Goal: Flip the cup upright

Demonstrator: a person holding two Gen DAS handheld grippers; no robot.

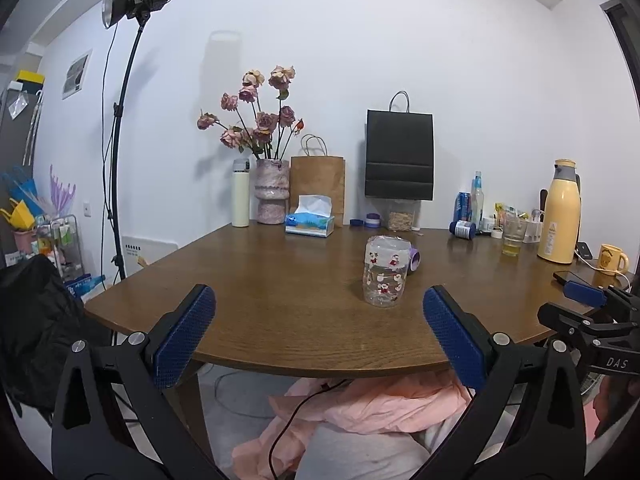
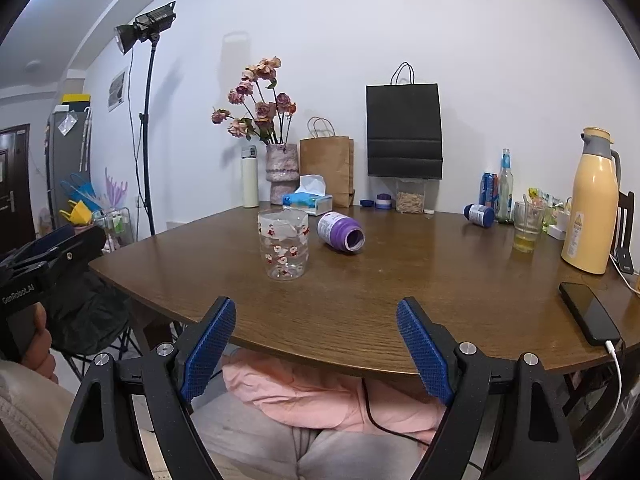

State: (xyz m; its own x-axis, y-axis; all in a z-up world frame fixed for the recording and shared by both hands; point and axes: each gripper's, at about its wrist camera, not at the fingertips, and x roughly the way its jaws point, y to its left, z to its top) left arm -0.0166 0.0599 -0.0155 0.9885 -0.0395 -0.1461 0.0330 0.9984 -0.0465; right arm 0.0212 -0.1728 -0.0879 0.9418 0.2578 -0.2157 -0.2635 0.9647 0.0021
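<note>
A clear plastic cup (image 1: pixel 385 271) with small red cartoon prints stands on the brown wooden table (image 1: pixel 280 280); it also shows in the right wrist view (image 2: pixel 283 245). I cannot tell for sure which end is up. My left gripper (image 1: pixel 319 312) is open and empty, held at the table's near edge, short of the cup. My right gripper (image 2: pixel 316 322) is open and empty, also at the near edge, with the cup ahead and to the left. The right gripper's body shows at the right of the left wrist view (image 1: pixel 588 312).
A purple bottle (image 2: pixel 341 232) lies on its side just behind the cup. A tissue box (image 2: pixel 308 200), flower vase (image 2: pixel 282 172), paper bags, a yellow thermos (image 2: pixel 592 208), a glass (image 2: pixel 527 226), a yellow mug (image 1: pixel 611 260) and a phone (image 2: pixel 588 312) stand around the table's far and right edges.
</note>
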